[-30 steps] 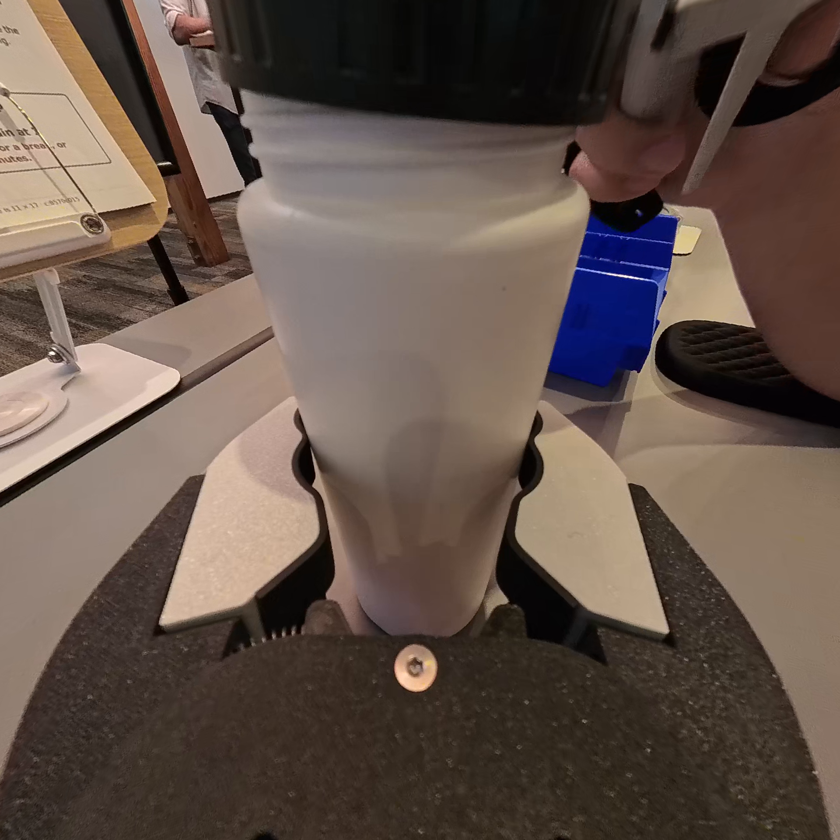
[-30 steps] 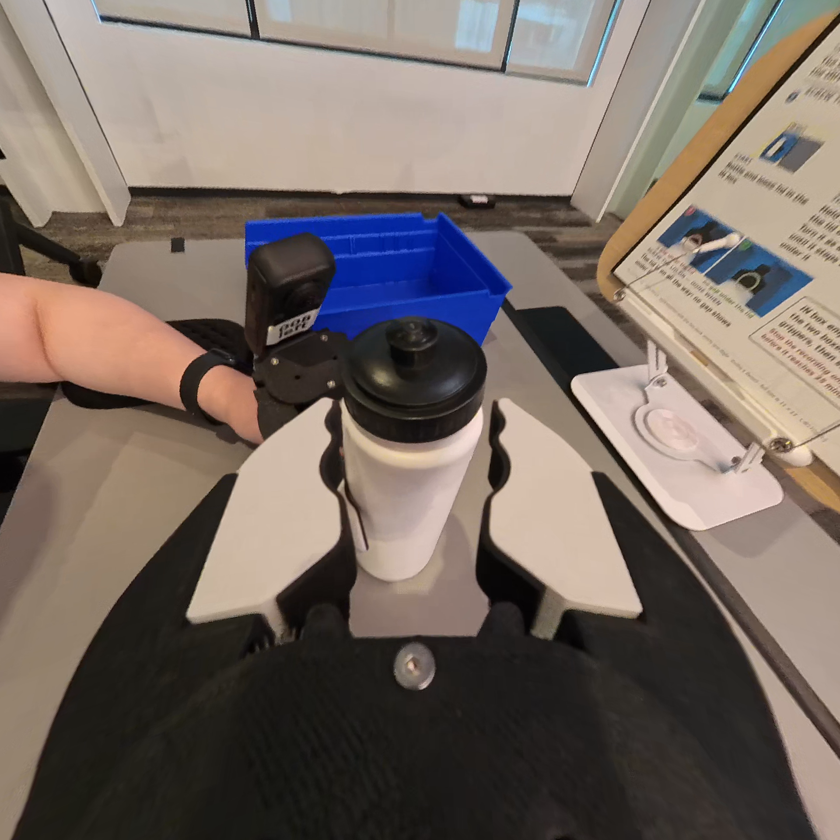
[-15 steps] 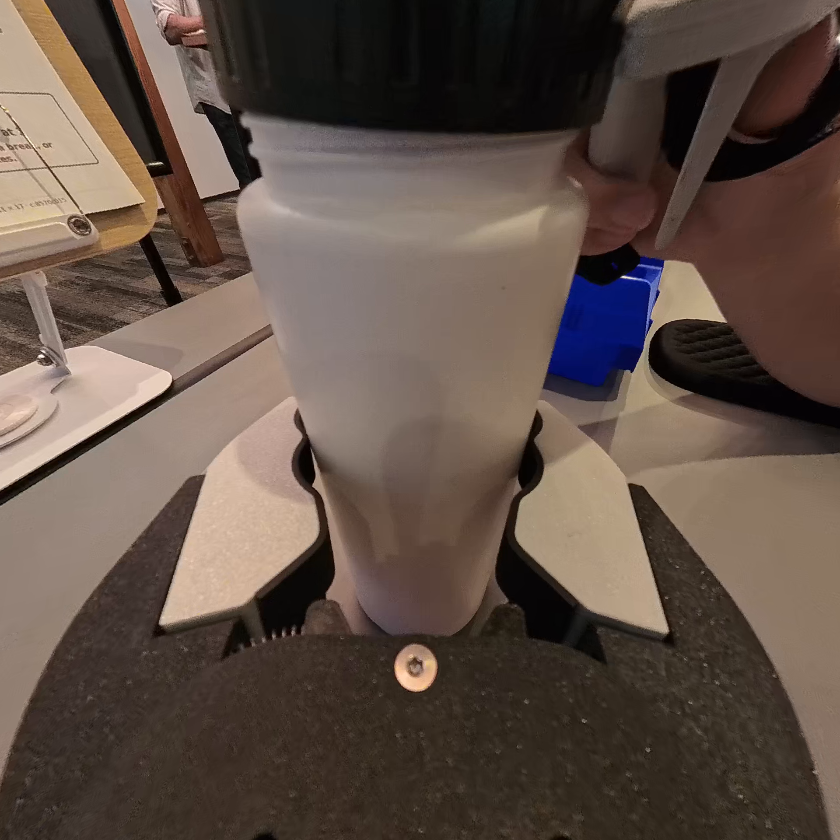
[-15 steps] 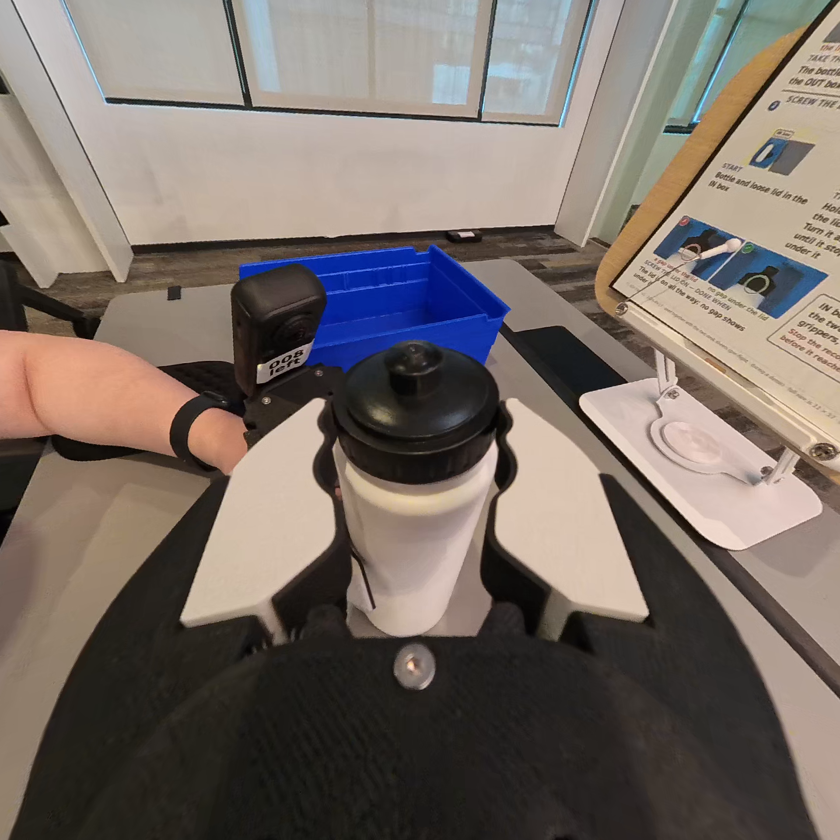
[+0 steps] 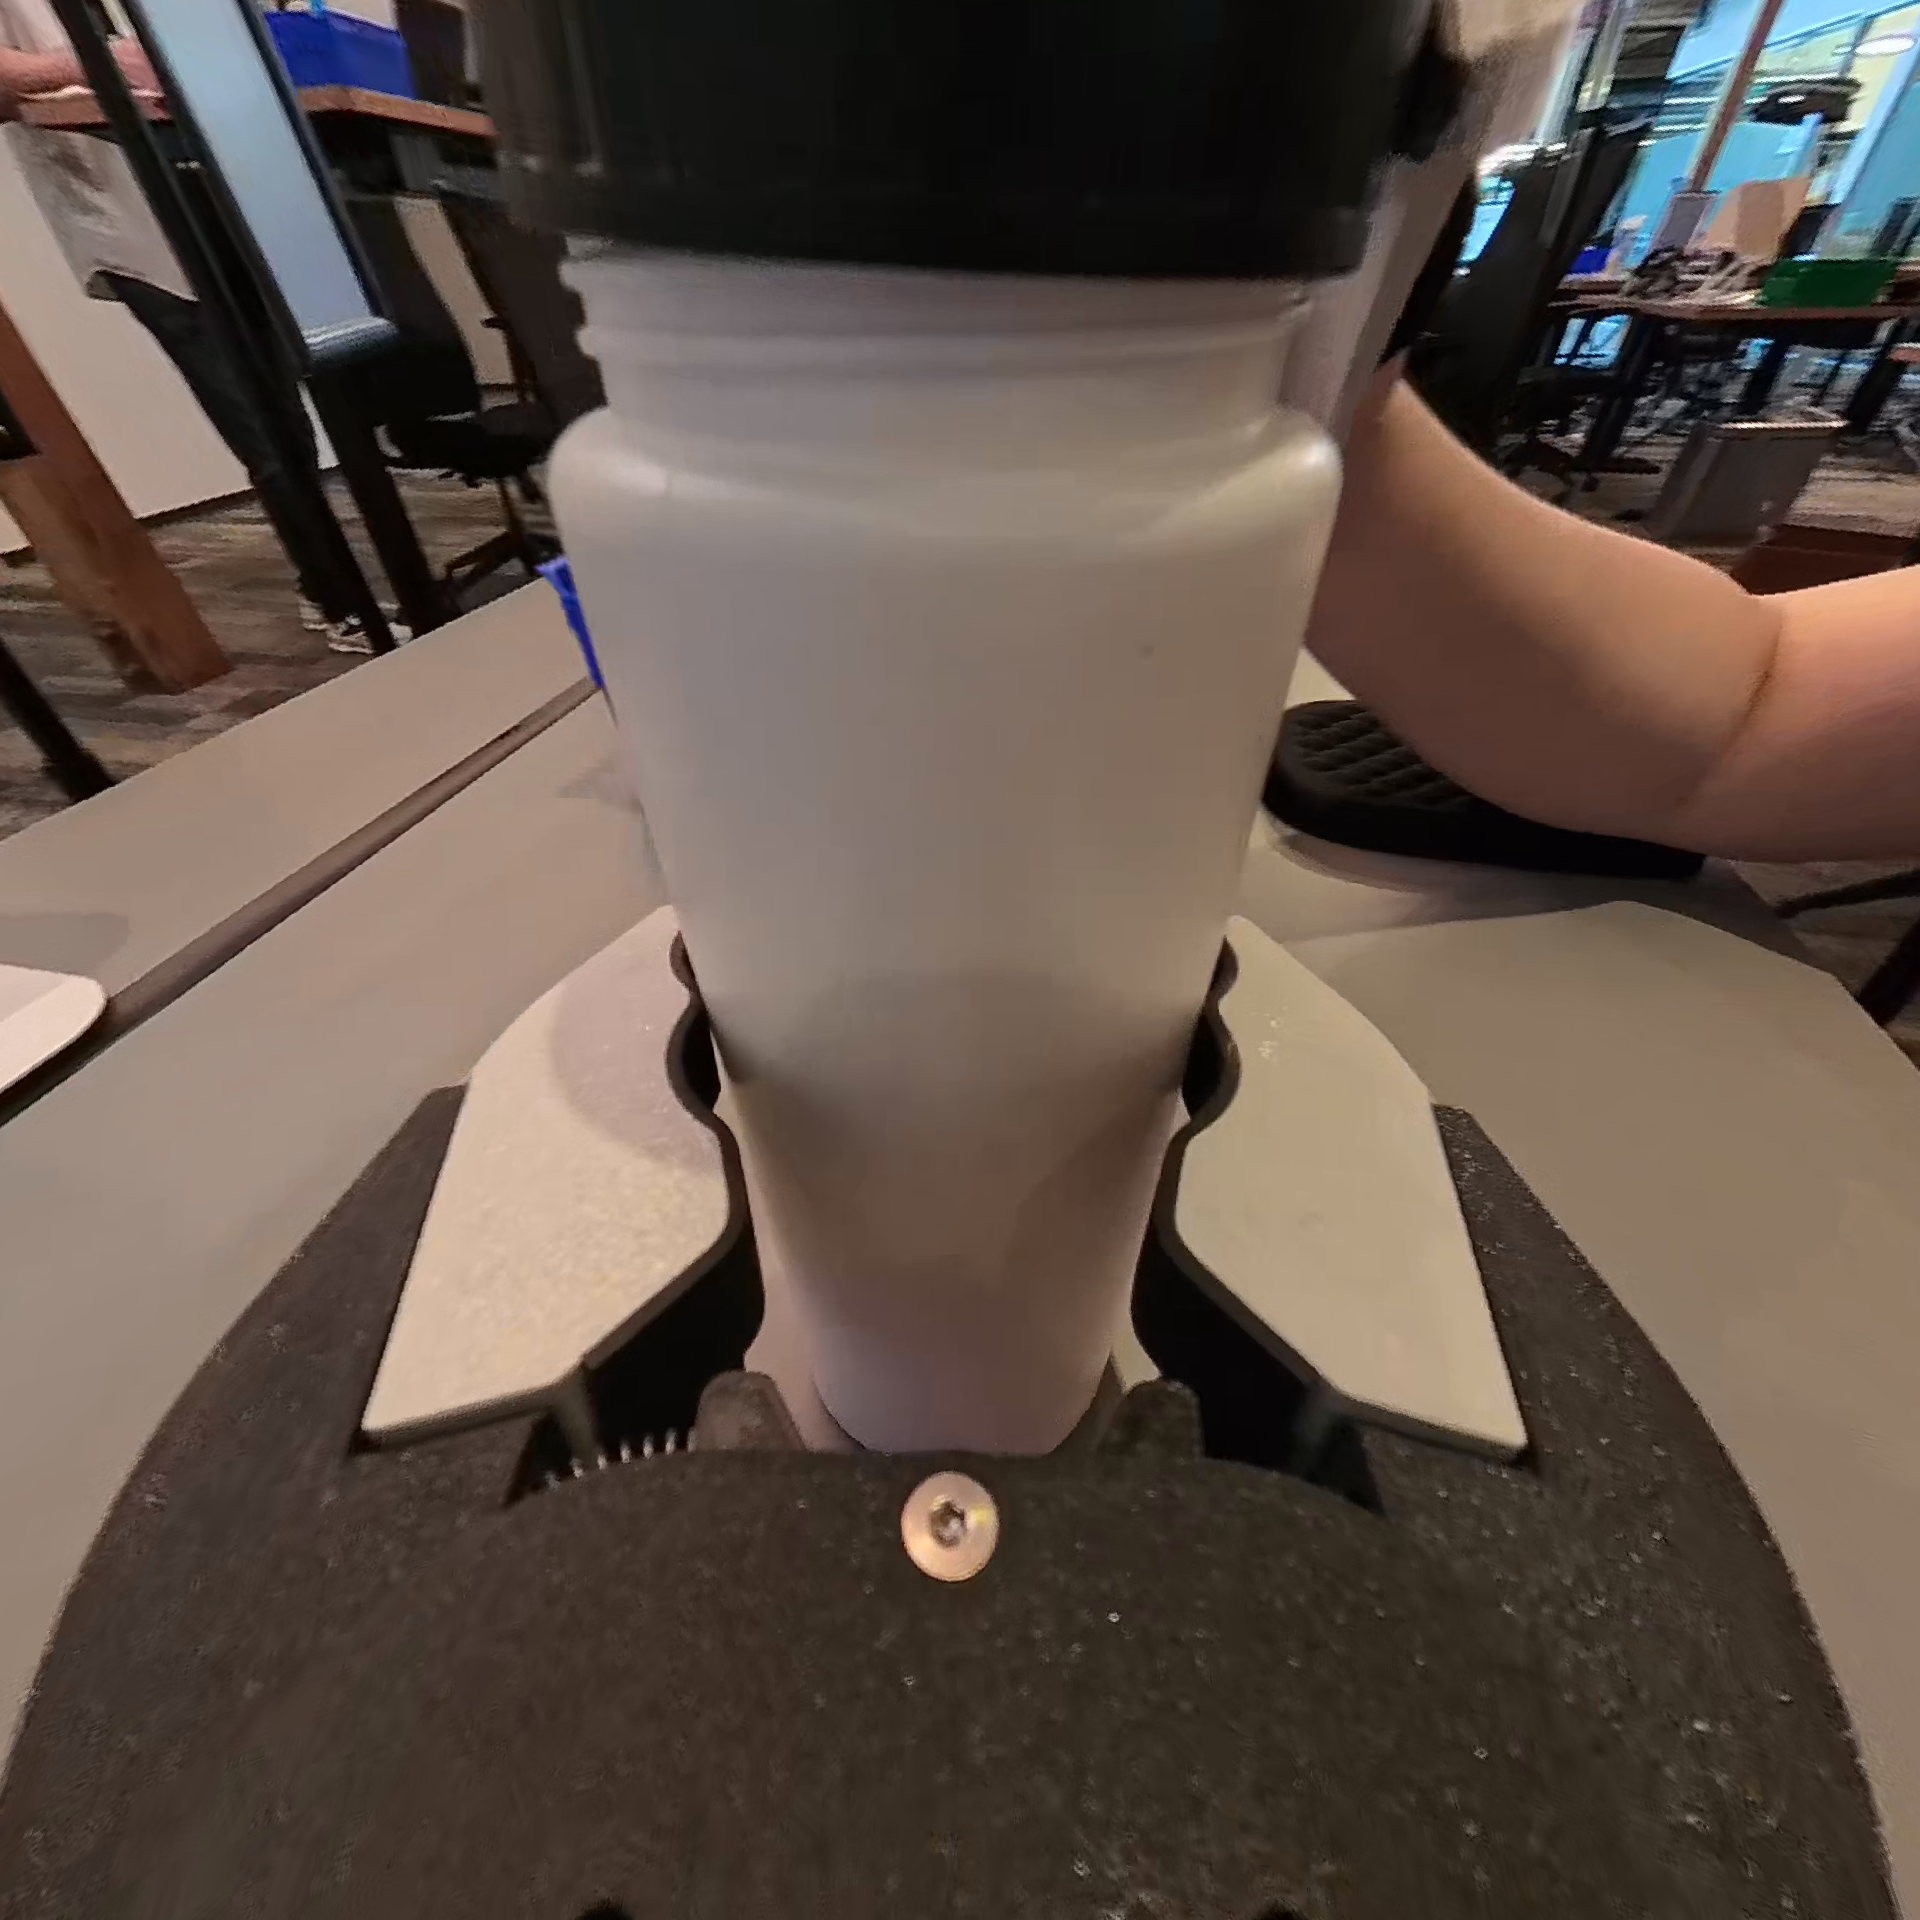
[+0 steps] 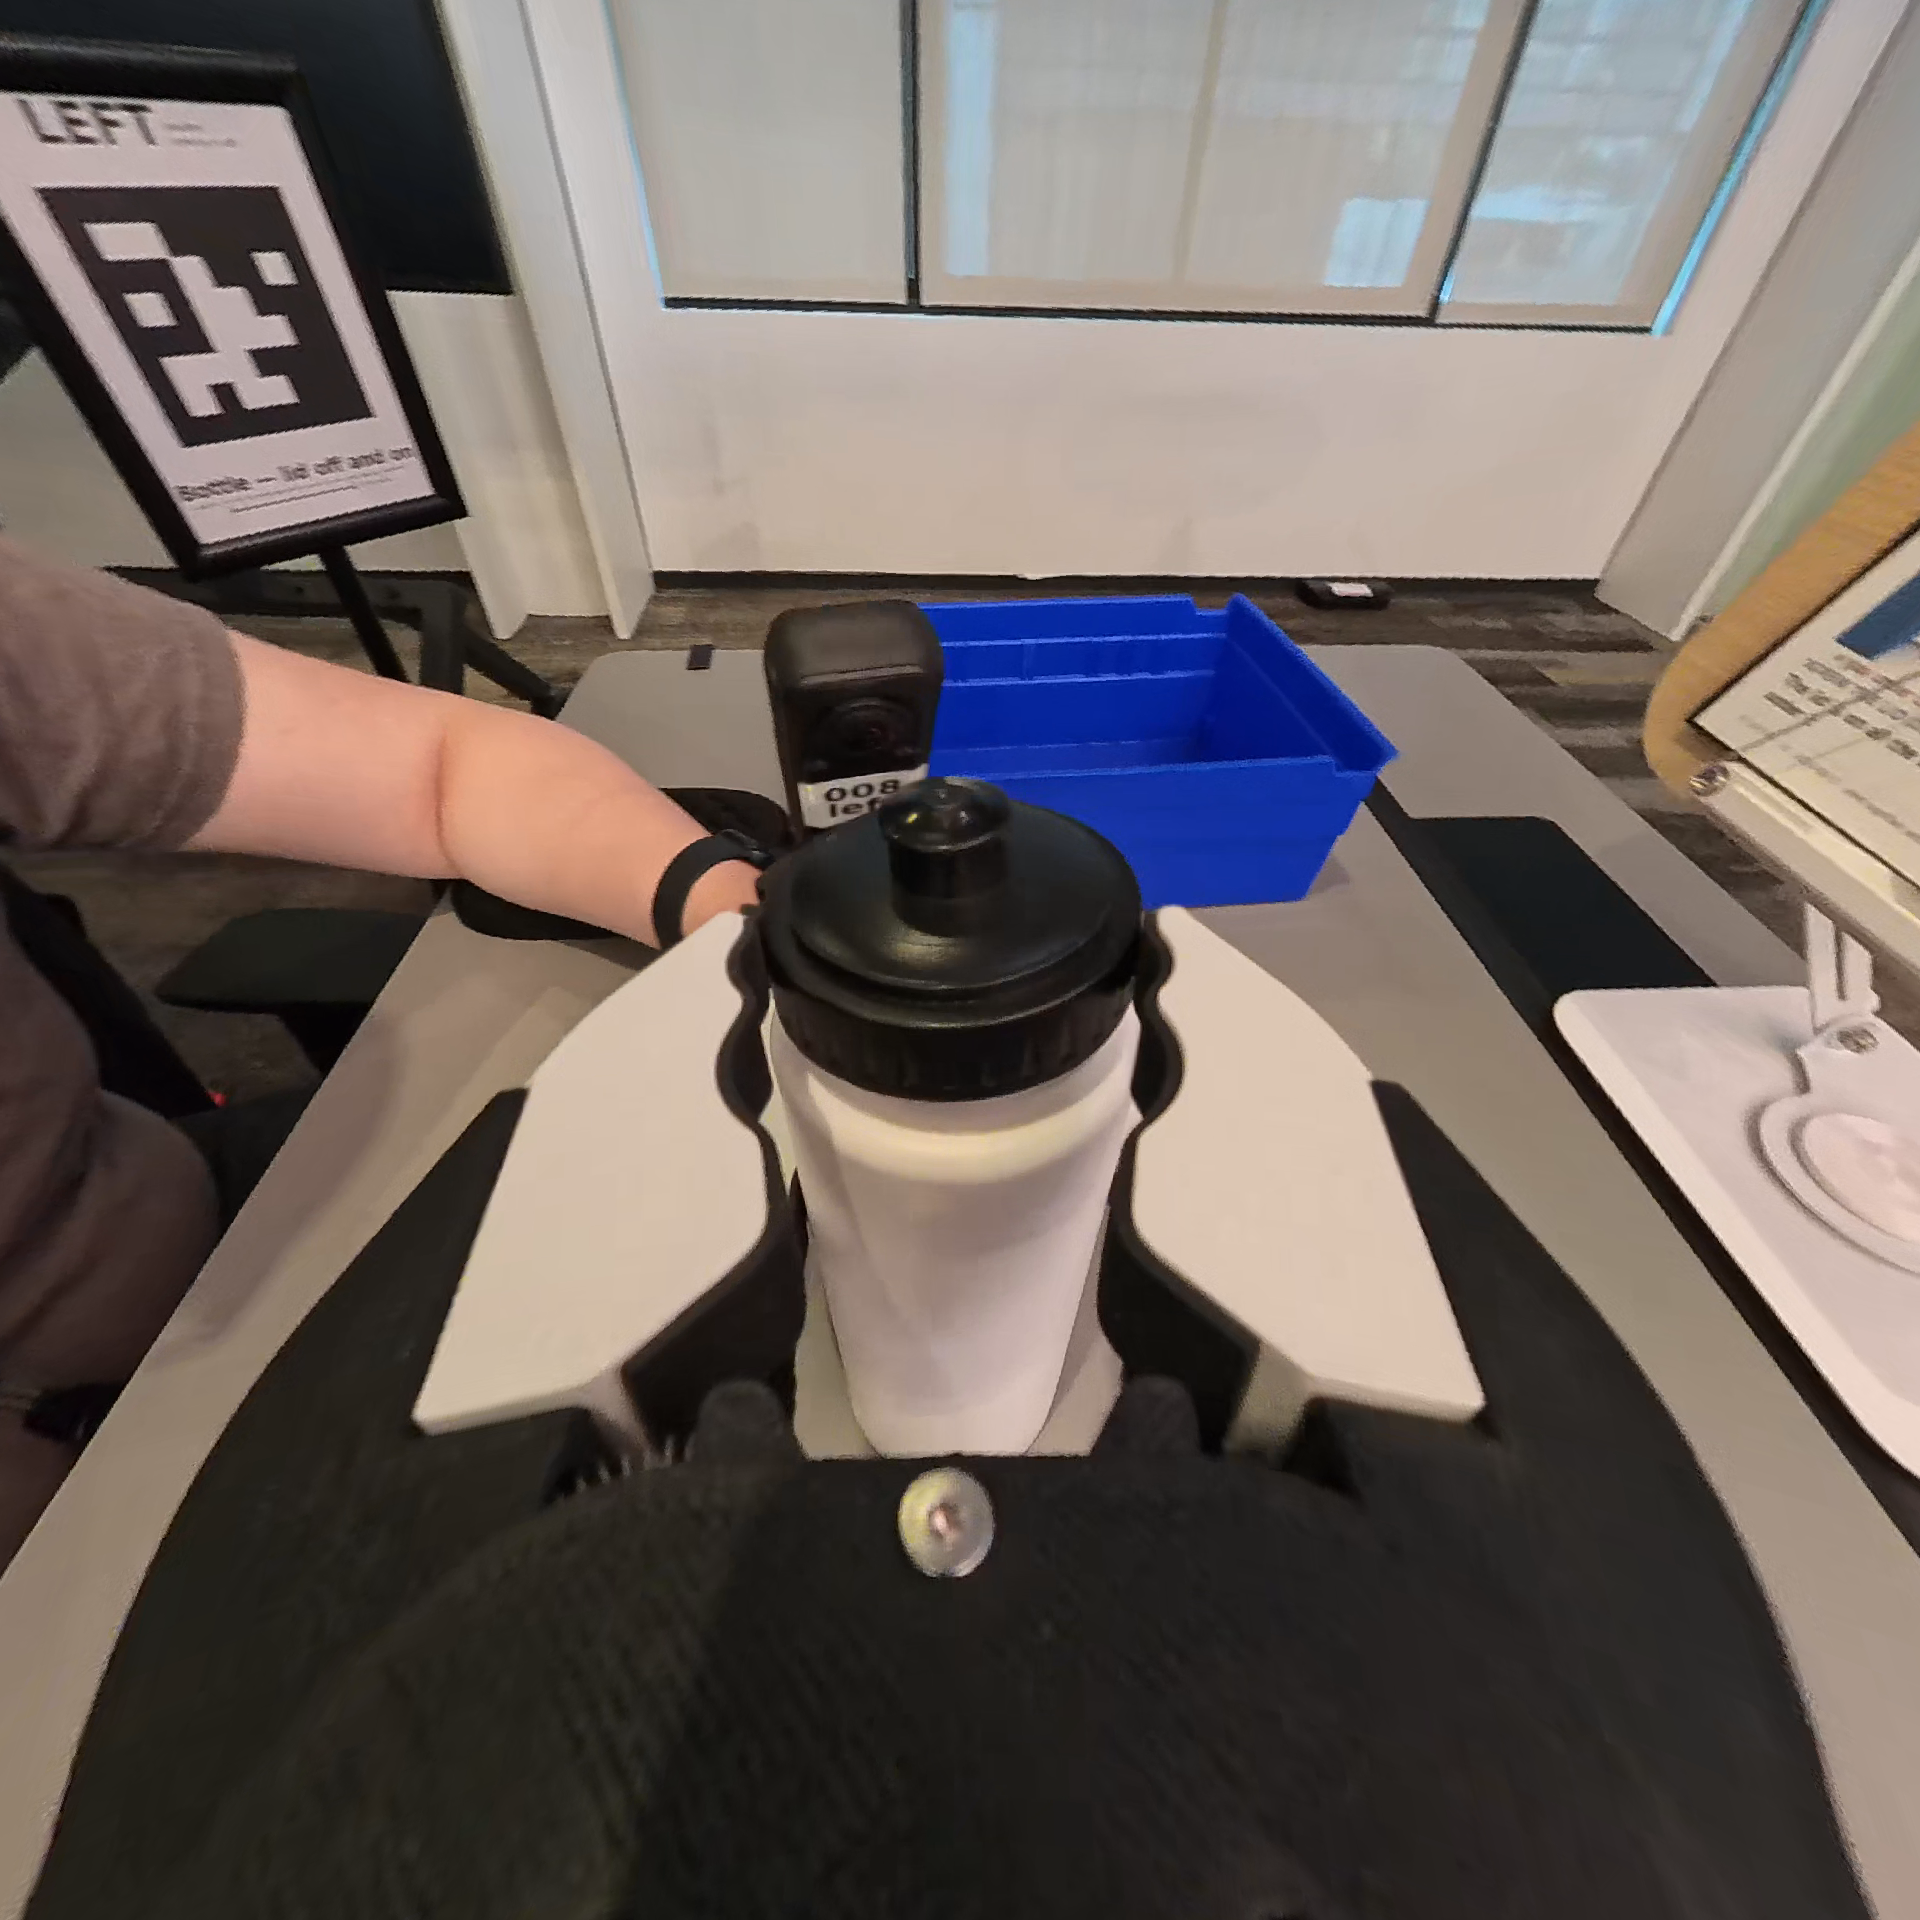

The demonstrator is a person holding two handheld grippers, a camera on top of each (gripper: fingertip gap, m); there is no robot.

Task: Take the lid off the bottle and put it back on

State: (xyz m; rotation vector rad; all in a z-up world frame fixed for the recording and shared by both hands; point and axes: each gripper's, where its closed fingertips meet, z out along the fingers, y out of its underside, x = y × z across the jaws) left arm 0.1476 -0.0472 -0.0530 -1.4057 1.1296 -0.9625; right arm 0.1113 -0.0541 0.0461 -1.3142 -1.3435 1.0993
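At centre frame in both views, the white bottle (image 6: 951, 1247) stands upright on the bench (image 5: 312, 935); left claw (image 5: 951, 1091) clamps its body, right claw (image 6: 951, 997) clasps the black lid (image 6: 945, 935), axis vertical.

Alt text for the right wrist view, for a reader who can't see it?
The right gripper closes on the black lid of an upright white bottle on a grey table. Behind stand the left gripper's camera and a blue bin.
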